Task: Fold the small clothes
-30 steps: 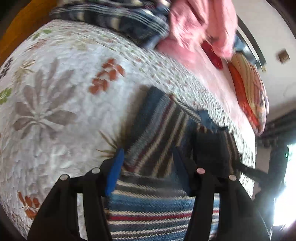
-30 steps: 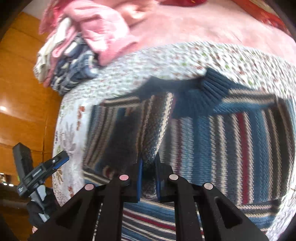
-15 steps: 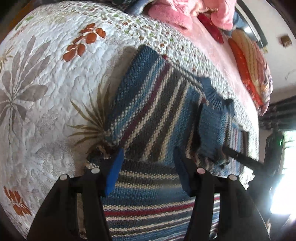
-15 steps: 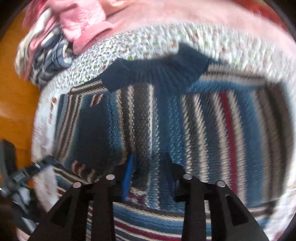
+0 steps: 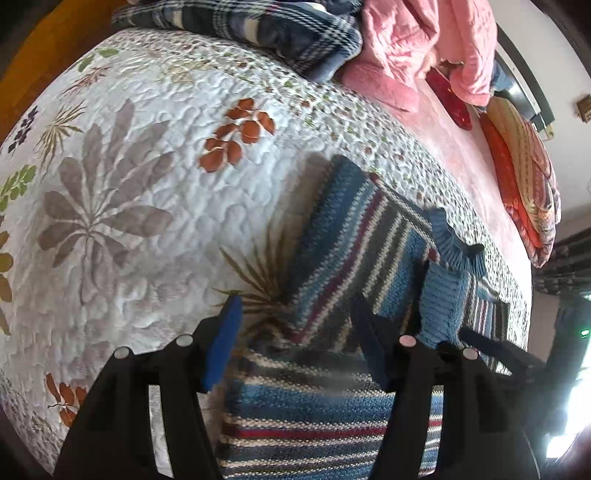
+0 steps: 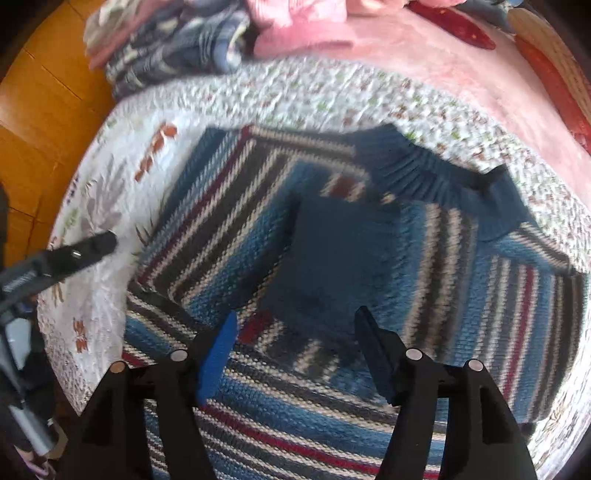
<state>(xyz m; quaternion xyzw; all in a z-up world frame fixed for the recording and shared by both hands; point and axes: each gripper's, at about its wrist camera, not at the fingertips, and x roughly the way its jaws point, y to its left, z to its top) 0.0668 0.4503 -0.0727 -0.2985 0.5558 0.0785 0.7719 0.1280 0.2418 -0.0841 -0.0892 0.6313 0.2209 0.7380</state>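
The striped sweater (image 6: 229, 236) lies on the bed (image 5: 147, 206) in the middle of the frame, soft and floppy, best pinched at an edge, and both the left gripper (image 5: 295, 343) and right gripper (image 6: 295, 350) have wide, empty jaws.

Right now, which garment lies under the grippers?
The striped sweater, spread on the quilt beneath both open grippers. The plaid garment and pink one are piled at the far edge.
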